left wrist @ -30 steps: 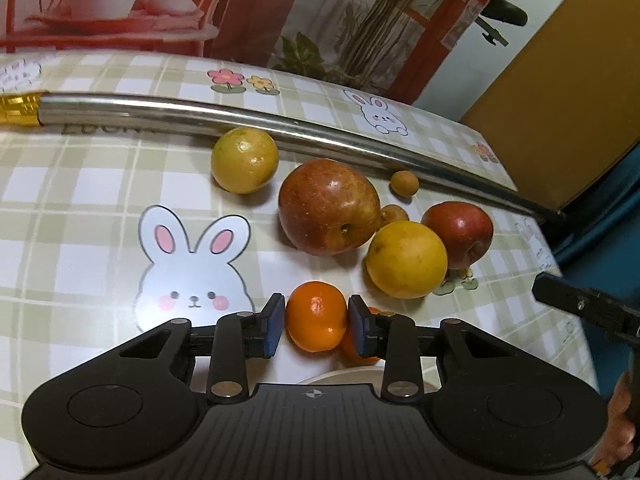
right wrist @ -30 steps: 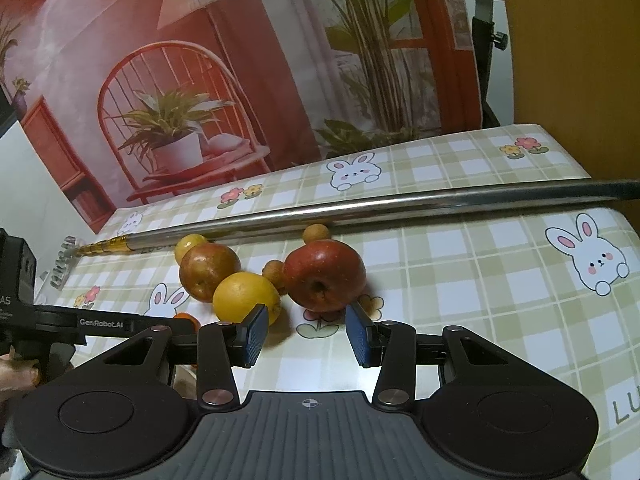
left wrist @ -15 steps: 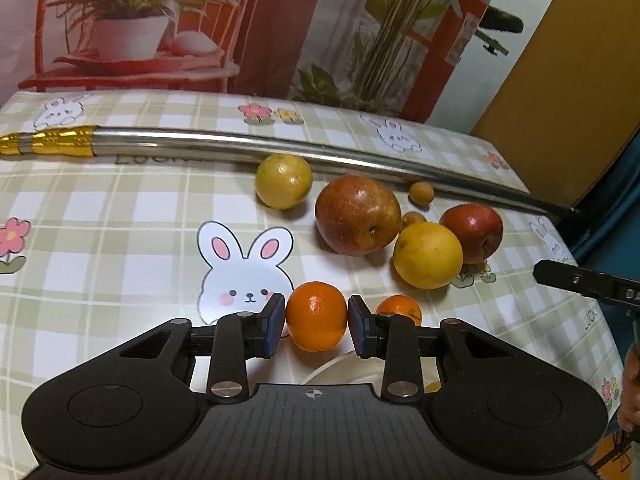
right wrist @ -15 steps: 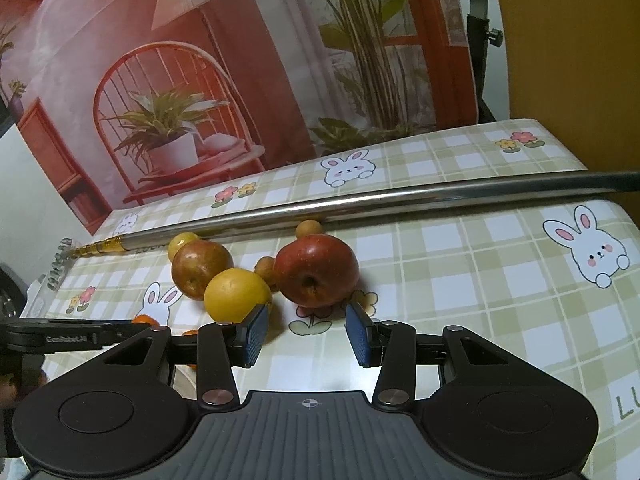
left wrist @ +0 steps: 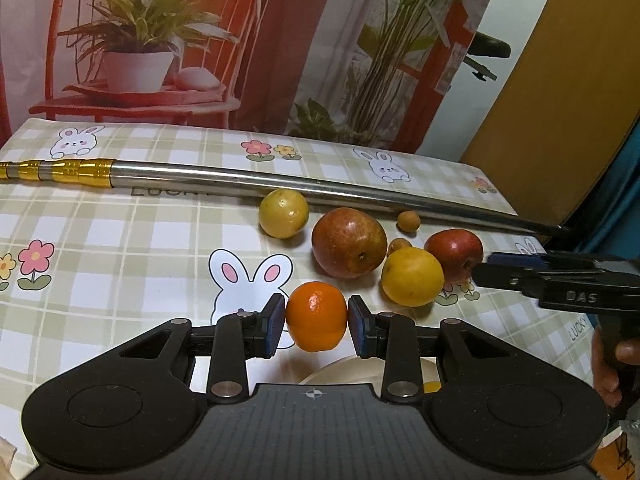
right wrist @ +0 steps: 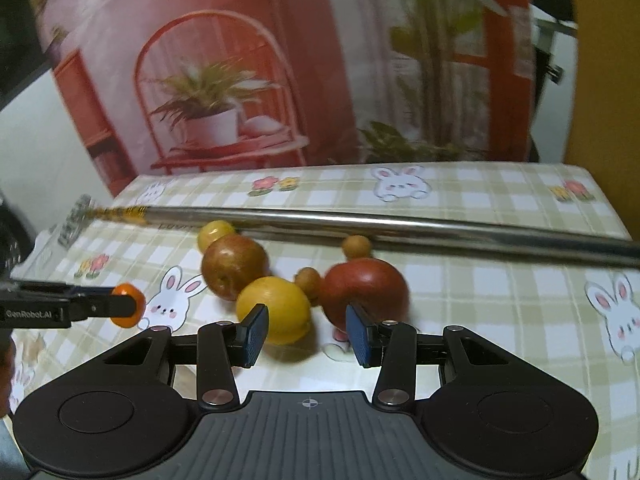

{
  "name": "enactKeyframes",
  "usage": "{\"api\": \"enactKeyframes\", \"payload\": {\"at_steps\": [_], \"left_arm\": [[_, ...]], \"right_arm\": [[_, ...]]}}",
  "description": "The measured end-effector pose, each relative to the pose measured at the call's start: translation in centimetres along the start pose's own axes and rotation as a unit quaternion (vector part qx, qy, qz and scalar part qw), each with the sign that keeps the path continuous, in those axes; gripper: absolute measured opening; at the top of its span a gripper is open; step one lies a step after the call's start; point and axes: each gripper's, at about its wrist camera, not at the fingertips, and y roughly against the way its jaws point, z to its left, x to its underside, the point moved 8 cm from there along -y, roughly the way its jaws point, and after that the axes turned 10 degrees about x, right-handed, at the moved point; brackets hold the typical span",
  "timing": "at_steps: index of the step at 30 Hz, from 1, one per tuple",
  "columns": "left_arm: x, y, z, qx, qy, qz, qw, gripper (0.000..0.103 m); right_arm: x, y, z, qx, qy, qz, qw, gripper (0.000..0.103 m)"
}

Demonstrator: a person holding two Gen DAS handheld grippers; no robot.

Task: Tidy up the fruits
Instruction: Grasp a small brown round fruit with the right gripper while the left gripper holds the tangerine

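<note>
Left hand-held gripper (left wrist: 316, 319) was clenched on a small orange mandarin (left wrist: 316, 316), both blue pads pressing its sides and the fruit held clear above the surface (left wrist: 120, 248). Right hand-held gripper (right wrist: 306, 329) stood released, with nothing between its pads; a yellow fruit (right wrist: 276, 307) lay just beyond its left pad and a red apple (right wrist: 366, 290) just beyond its right one.

From the left wrist view, the surface wore a green-and-white checked cloth printed with rabbits and flowers. A long steel pole with a gold end (left wrist: 280, 186) lay across it from 9 o'clock to 3 o'clock. The loose fruit sat in a cluster at about 1 o'clock from the mandarin: a russet apple (left wrist: 349, 242), a small yellow-green fruit (left wrist: 283, 213) touching the pole, and two small brown fruits (left wrist: 408, 221), one beside the pole and one wedged among the larger fruit. Behind the far edge hung a backdrop picturing a red chair and potted plants (left wrist: 136, 52), with an ochre panel at 2 o'clock.

At 6 o'clock, under the mandarin, the rim of a pale dish (left wrist: 348, 370) peeped from behind the gripper body; its contents were mostly hidden.

The cloth lay bare at 9 to 10 o'clock, and the surface's right edge fell away at 3 o'clock.
</note>
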Motion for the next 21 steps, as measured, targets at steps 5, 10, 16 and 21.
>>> {"api": "enactKeyframes", "payload": {"at_steps": [5,10,16,21], "left_arm": [[0.2,0.3,0.3,0.001,0.004,-0.003,1.0000,0.036],[-0.1,0.5,0.5,0.000,0.011,-0.012,0.9999,0.036],[0.0,0.5,0.4,0.005,0.023,-0.016,0.9996,0.036],[0.1,0.4,0.4,0.008,0.021,-0.012,0.9997,0.036]], "right_arm": [[-0.5,-1.4,2.1,-0.006,0.037,0.008,0.999,0.041],[-2.5,-2.0,2.7,-0.001,0.051,-0.006,0.999,0.040],[-5.6,-5.5,0.0,0.055,0.016,-0.014,0.998,0.035],[-5.7,-10.0,-1.8,0.084,-0.011,0.039,0.996,0.032]]}}
